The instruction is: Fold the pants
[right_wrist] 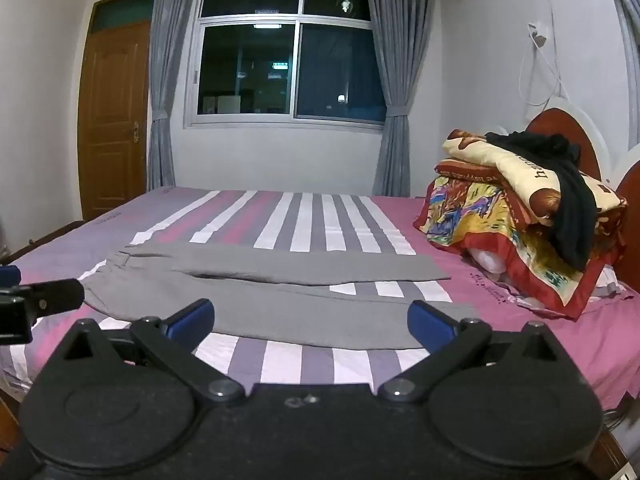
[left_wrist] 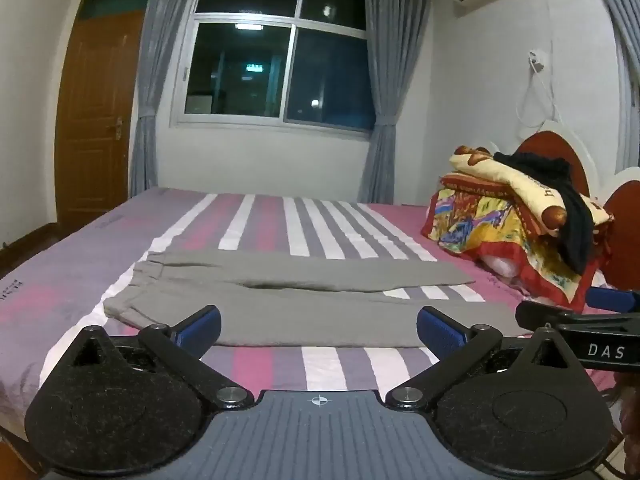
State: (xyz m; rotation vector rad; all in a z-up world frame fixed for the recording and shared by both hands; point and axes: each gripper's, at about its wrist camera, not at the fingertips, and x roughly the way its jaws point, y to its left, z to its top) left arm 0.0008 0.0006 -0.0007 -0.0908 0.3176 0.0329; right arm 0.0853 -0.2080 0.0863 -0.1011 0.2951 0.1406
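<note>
Grey pants (left_wrist: pixel 288 304) lie flat on the striped bed, waistband to the left, the two legs running right and spread apart in a narrow V. In the right wrist view the same pants (right_wrist: pixel 280 300) fill the middle. My left gripper (left_wrist: pixel 319 326) hovers above the near edge of the nearer leg, jaws wide open with nothing between the blue pads. My right gripper (right_wrist: pixel 311 320) stands likewise open and empty over that leg, further right. The right gripper's black body (left_wrist: pixel 580 332) shows at the right edge of the left wrist view, the left gripper's body (right_wrist: pixel 36 300) at the left edge of the right wrist view.
The bed sheet (left_wrist: pixel 280 224) is pink, purple and white striped. A pile of colourful folded quilts (left_wrist: pixel 516 220) with a black garment (left_wrist: pixel 560 200) on top sits by the red headboard (left_wrist: pixel 560 152) at right. Window, grey curtains and a brown door (left_wrist: pixel 96 112) stand behind.
</note>
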